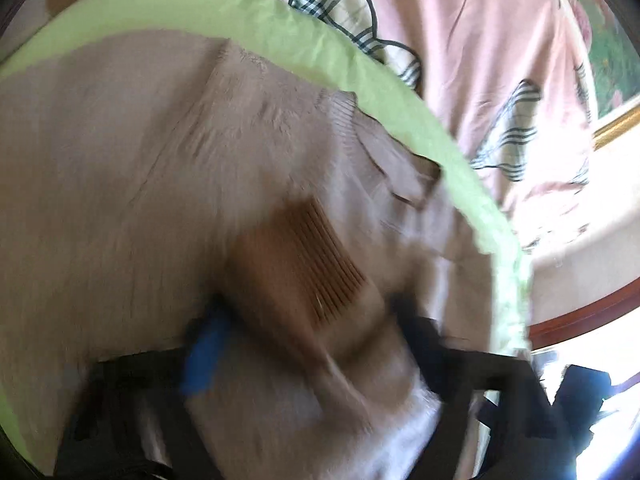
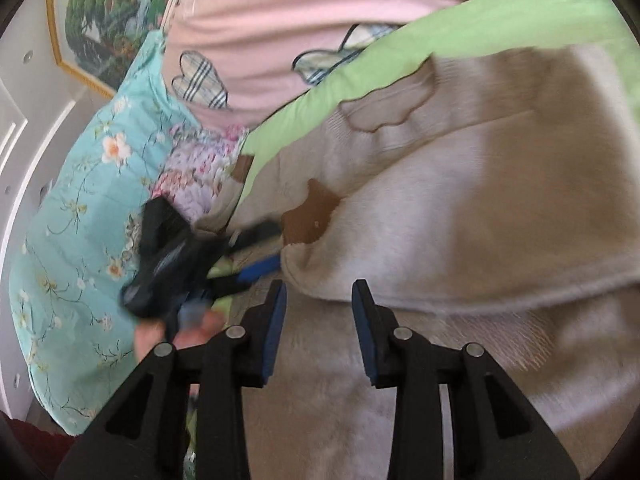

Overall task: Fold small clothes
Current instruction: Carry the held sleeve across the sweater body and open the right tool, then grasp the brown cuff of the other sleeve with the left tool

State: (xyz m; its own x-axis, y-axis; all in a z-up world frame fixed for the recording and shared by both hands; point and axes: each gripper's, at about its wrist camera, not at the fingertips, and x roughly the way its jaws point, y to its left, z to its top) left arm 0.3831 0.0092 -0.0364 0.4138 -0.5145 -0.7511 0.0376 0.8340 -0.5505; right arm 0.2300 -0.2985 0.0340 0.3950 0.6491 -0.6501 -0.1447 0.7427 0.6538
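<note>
Your beige sweater (image 2: 460, 208) lay spread on the green sheet (image 2: 460, 24) over the bed, with one side already turned over so that a folded edge ran just ahead of your right gripper (image 2: 319, 292). That gripper stood wide and held nothing — its blue pads (image 2: 276, 328) hung above the lower layer of knit.

Your left gripper (image 1: 304, 344) was blurred; the cloth with the brown ribbed patch (image 1: 296, 256) bulged between its fingers, so it looked clamped on the sweater, though the blur left some doubt. From the right wrist view it sat at the sweater's left edge, beside the brown patch and near the floral quilt (image 2: 80, 200).

To do this fold well, you needed to carry the held edge across low and level, so the knit did not drag the layer beneath. I'd judge the free right gripper best used pressing the fold line flat — not pinching. The soft knit would likely bunch if pulled fast.
</note>
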